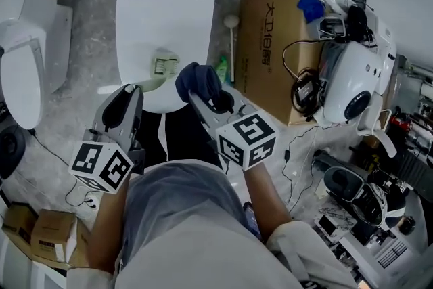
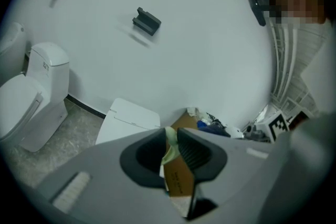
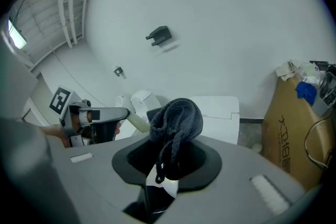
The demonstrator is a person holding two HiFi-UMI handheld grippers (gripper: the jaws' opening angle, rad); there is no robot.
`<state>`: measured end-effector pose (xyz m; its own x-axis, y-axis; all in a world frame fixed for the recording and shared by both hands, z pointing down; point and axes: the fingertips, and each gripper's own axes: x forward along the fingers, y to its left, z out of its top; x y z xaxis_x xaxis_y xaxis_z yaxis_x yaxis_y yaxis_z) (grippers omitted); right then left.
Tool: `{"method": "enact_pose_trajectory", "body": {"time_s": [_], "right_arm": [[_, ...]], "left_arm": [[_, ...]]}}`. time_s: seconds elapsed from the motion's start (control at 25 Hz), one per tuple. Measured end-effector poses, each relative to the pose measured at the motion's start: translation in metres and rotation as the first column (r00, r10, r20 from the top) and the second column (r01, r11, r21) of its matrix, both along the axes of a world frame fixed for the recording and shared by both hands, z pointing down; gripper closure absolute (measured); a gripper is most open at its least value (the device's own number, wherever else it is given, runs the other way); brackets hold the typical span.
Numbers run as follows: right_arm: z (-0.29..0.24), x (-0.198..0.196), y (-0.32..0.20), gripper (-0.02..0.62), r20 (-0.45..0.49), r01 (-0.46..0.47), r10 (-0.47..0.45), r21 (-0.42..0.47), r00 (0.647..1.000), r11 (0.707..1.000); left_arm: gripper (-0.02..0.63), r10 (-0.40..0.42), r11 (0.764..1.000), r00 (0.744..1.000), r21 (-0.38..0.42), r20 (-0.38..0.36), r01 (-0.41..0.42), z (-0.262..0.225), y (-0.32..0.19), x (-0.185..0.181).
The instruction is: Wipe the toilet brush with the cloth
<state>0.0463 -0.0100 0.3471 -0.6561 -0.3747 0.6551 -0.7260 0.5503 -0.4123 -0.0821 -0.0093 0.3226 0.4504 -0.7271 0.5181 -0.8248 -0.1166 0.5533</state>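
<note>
- Shirt [image 1: 183, 213]: grey, at the head view's bottom edge.
- Left hand-held gripper [image 2: 172, 157]: pinches the brush [image 1: 164, 65] handle, with the head over the toilet [image 1: 166, 3] lid.
- Right hand-held gripper [image 3: 168, 165]: pinches the dark cloth [image 3: 176, 118], beside the brush head.

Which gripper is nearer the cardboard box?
Right. The right gripper, holding the dark cloth, is just left of the cardboard box; the left gripper, gripping a pale green handle, is farther left.

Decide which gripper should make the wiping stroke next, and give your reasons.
Right. The right gripper is shut on the cloth, beside the toilet brush; the left gripper is shut on that brush, so it likely only steadies.
</note>
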Motion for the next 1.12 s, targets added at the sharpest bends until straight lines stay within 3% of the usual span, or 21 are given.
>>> {"method": "enact_pose_trajectory", "body": {"time_s": [0.28,0.72,1.12], "right_arm": [[0.036,-0.002,-0.014,0.509,0.019,0.054,-0.054,-0.012,0.998,0.998],[0.081,-0.015,-0.027,0.508,0.042,0.131,-0.129,-0.047,0.991,0.99],[0.128,-0.04,-0.038,0.508,-0.001,0.322,-0.324,-0.106,0.946,0.941]], "left_arm": [[0.606,-0.075,0.997,0.997,-0.006,0.003,0.075,0.003,0.003,-0.001],[0.606,-0.125,0.992,0.992,-0.007,0.007,0.125,0.007,0.003,-0.002],[0.606,-0.157,0.988,0.988,-0.003,0.004,0.157,0.009,0.002,-0.005]]}}
